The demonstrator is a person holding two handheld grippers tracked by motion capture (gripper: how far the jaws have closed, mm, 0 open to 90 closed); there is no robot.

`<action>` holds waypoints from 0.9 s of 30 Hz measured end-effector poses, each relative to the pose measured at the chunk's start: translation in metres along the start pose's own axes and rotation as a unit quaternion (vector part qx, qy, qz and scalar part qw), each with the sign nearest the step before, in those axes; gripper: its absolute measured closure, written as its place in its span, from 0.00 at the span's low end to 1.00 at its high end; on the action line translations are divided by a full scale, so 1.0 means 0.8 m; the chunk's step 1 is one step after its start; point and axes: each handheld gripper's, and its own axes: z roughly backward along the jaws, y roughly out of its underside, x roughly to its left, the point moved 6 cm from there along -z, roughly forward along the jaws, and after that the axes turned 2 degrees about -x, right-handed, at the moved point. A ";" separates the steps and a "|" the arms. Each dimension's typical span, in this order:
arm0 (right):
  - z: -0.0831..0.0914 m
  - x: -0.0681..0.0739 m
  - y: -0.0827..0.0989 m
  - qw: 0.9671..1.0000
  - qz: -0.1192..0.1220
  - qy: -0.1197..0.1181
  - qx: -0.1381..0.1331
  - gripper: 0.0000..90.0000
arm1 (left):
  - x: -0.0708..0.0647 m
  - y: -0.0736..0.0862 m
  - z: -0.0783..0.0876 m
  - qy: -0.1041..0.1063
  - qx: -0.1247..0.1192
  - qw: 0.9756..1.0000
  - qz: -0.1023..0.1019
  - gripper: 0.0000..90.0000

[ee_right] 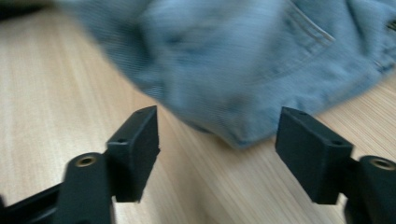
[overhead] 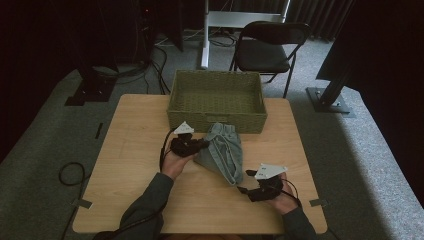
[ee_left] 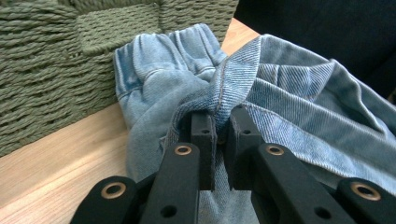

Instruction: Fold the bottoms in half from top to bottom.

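Lying crumpled on the wooden table (overhead: 140,165), one pair of light blue denim shorts (overhead: 222,152) rests just in front of the woven green basket (overhead: 217,100), with its waistband end touching or nearly touching the basket's near wall. The left gripper (overhead: 202,145) comes at the shorts from their left side and has its jaws clamped on a raised fold of the denim; in the left gripper view the two black pads are pressed nearly together with a stitched seam of the shorts (ee_left: 233,79) pinched between them, and the elastic waistband bunches up just beyond, against the basket (ee_left: 46,60).

The right gripper (overhead: 247,187) sits at the near right of the table, just beside the lower hem end of the shorts and apart from the cloth. In the right gripper view its jaws stand wide apart with bare table (ee_right: 56,84) between them, and the blurred shorts (ee_right: 224,60) lie just ahead of the tips, untouched by the pads.

Counted: one pair of shorts, one basket, one table, two grippers, each in one of the person's hands. Behind the table a single black folding chair (overhead: 270,47) stands on the grey carpet.
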 end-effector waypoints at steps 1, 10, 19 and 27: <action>0.000 0.000 0.000 1.000 0.000 0.000 0.000 0.29 | 0.002 0.000 0.000 -0.002 0.000 1.000 0.002 0.93; -0.010 -0.008 -0.025 0.998 0.010 0.043 -0.041 0.37 | 0.012 0.003 0.004 -0.013 -0.002 1.000 0.011 0.93; -0.005 -0.033 -0.037 0.993 -0.005 0.093 -0.068 0.80 | 0.028 0.009 0.019 -0.023 -0.007 0.999 0.025 0.93; -0.006 -0.056 -0.054 0.989 -0.010 0.124 -0.078 0.85 | 0.036 0.002 0.032 -0.034 -0.015 0.999 0.029 0.93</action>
